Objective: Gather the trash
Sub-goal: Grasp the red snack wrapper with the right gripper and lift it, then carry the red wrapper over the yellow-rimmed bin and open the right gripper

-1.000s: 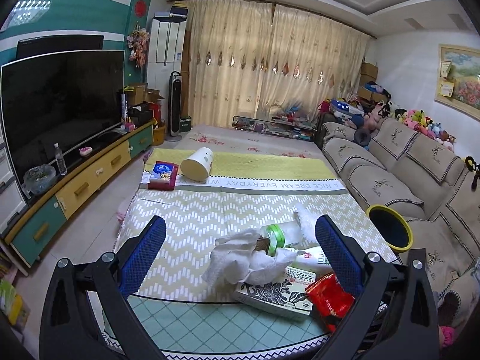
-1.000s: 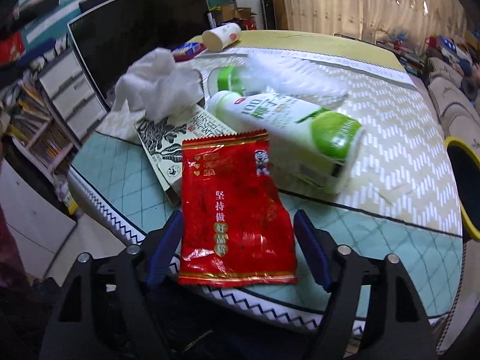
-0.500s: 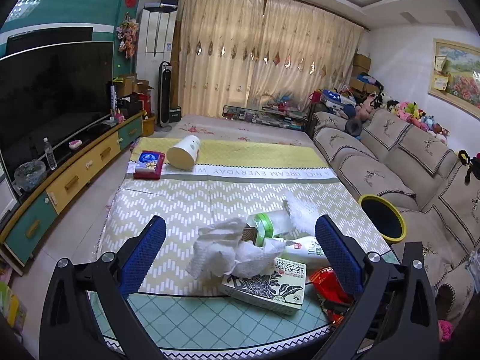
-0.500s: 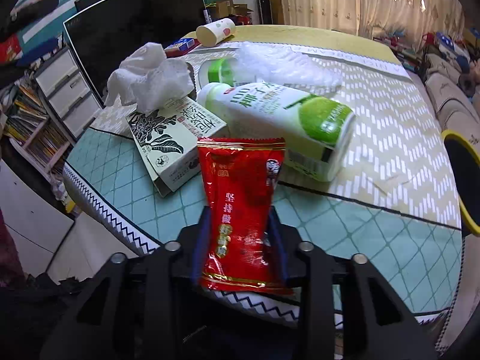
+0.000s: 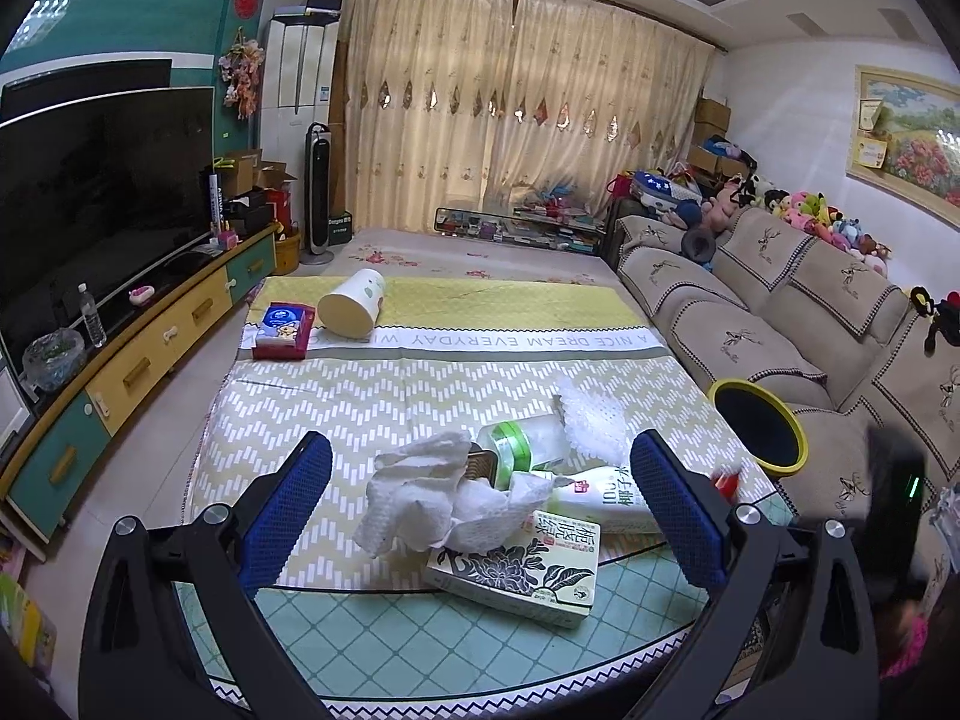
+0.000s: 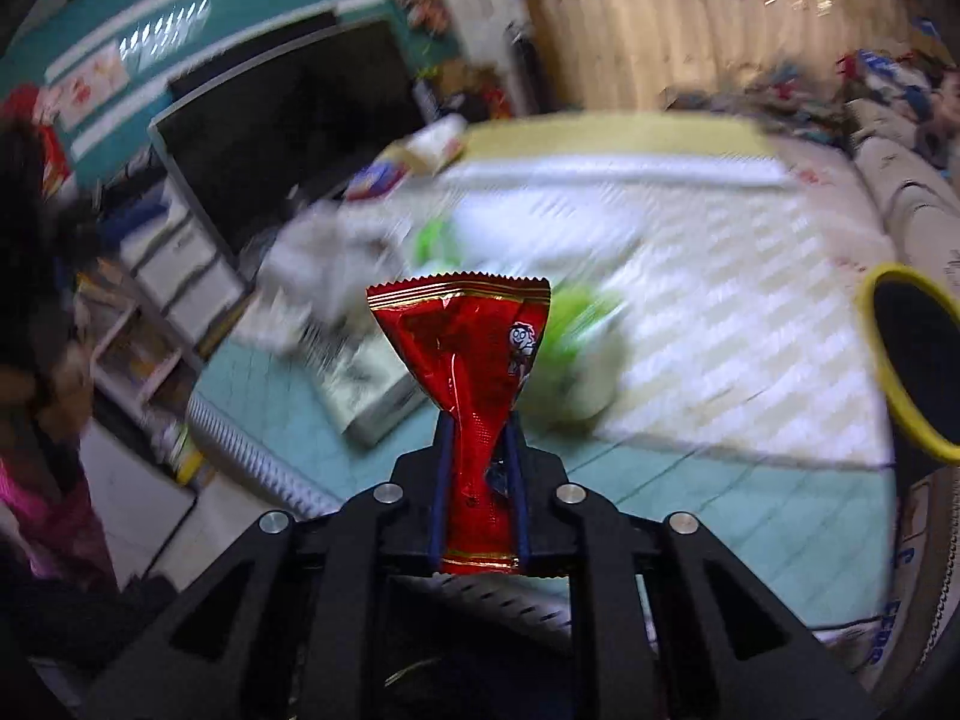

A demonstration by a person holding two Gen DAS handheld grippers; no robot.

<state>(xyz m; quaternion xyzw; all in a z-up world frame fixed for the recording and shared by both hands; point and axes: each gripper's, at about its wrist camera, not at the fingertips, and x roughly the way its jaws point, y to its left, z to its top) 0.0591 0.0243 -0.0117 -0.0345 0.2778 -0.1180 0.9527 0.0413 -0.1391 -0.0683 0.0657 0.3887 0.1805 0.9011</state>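
1. The right gripper (image 6: 478, 456) was clamped on a red snack wrapper (image 6: 468, 354), pinching its lower half so the top fanned out above the jaws, clear of the table (image 6: 750, 480).
2. The black bin with a yellow rim (image 6: 912, 354) stood just off the table's right edge, beside the sofa (image 5: 750, 324).
3. To do this step well, the grip should hold firm until the wrapper is over the bin's mouth; the light foil could snag on the rim.
4. The left gripper (image 5: 480, 498) hovered with its jaws apart and nothing between them, above the crumpled tissue (image 5: 426, 495), a flat printed box (image 5: 516, 570) and a white bottle (image 5: 606, 498), all touching in one pile.
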